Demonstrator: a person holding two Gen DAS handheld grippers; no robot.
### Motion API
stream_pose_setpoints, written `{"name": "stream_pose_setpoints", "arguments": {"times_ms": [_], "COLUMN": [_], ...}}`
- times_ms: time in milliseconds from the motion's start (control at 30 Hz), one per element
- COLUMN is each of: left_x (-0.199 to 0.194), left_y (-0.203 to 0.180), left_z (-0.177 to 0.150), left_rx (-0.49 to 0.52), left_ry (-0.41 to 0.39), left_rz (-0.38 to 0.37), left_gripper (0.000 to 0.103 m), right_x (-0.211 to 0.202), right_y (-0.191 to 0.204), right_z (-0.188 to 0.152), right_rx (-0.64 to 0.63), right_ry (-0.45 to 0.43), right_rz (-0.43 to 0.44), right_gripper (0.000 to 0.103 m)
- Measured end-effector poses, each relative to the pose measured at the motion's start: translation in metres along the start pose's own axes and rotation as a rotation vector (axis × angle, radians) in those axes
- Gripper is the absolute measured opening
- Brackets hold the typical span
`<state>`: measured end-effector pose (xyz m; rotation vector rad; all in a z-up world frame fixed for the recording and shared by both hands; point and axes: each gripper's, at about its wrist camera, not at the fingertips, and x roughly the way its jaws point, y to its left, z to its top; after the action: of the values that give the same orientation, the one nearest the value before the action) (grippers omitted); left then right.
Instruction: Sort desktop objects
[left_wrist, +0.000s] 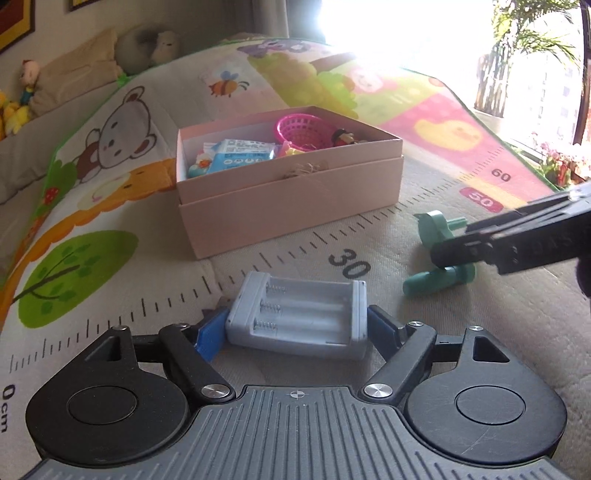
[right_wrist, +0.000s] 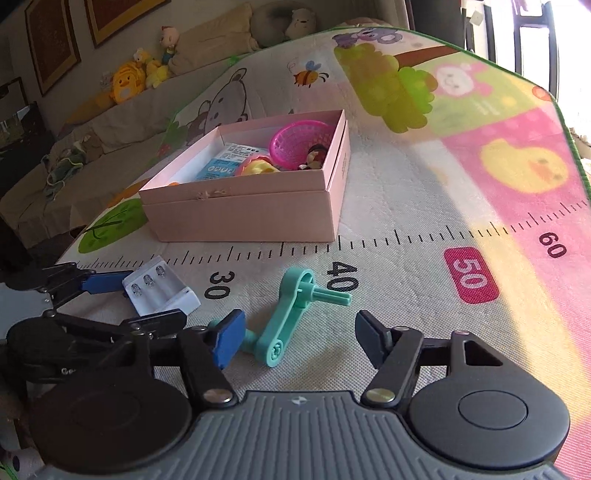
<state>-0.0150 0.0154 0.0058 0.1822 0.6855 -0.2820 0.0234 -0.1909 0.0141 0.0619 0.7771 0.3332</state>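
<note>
Since the left gripper (left_wrist: 295, 328) has its blue pads right at the short ends of the grey battery holder (left_wrist: 299, 317), apparently pinching it on the play mat (left_wrist: 369, 206), the risk there is a shallow hold: the pads catch only the end walls near the rim, so the holder could tip or pop out on the lift toward the pink box (left_wrist: 288, 192). The right gripper (right_wrist: 299, 339) is spread, not gripping; its left pad sits just at the lower knob of the teal crank handle (right_wrist: 291, 317), while the right pad is well clear. My guess is that closing from here pushes the crank sideways or catches only the knob, so it swings. Both grippers are near each other, so a clash is possible.

Readable print: mat ruler "0cm", "30", "40", "50", "60". Blue packet (left_wrist: 240, 153) text in the box is too small to read.
</note>
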Motion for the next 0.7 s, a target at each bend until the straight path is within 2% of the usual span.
{"name": "stream_pose_setpoints", "arguments": {"times_ms": [67, 100, 133, 167, 233, 333, 400, 567, 633, 700], "left_x": [-0.009, -0.011, -0.012, -0.012, -0.007, 0.002, 0.002, -0.016, -0.038, -0.063], "left_y": [-0.001, -0.002, -0.003, -0.003, -0.003, -0.003, -0.003, -0.006, -0.005, -0.003], "left_z": [-0.005, -0.006, -0.006, -0.006, -0.003, 0.001, 0.004, 0.007, 0.020, 0.040], "left_rx": [0.021, 0.027, 0.031, 0.031, 0.023, 0.015, 0.022, 0.048, 0.054, 0.070], "left_ry": [0.005, 0.004, 0.002, -0.001, -0.002, 0.002, -0.005, -0.039, -0.108, -0.201], "left_rz": [-0.003, 0.003, 0.013, 0.017, 0.018, 0.020, 0.017, 0.022, 0.029, 0.049], "left_gripper": [0.085, 0.086, 0.088, 0.093, 0.095, 0.094, 0.086, 0.082, 0.082, 0.082], "right_x": [0.008, 0.011, 0.015, 0.016, 0.017, 0.012, 0.003, -0.039, -0.065, -0.095], "right_y": [0.006, 0.009, 0.011, 0.014, 0.019, 0.024, 0.025, 0.023, 0.026, 0.029], "right_z": [0.005, 0.006, 0.008, 0.008, 0.009, 0.009, 0.007, 0.010, 0.017, 0.031], "right_rx": [-0.017, -0.024, -0.032, -0.046, -0.071, -0.094, -0.116, -0.143, -0.177, -0.206], "right_ry": [0.018, 0.026, 0.034, 0.031, 0.037, 0.046, 0.044, 0.022, -0.035, -0.121], "right_rz": [-0.023, -0.027, -0.030, -0.038, -0.036, -0.024, -0.022, 0.009, 0.006, 0.004], "right_gripper": [0.048, 0.039, 0.032, 0.030, 0.014, 0.011, 0.011, 0.008, 0.001, 0.001]}}
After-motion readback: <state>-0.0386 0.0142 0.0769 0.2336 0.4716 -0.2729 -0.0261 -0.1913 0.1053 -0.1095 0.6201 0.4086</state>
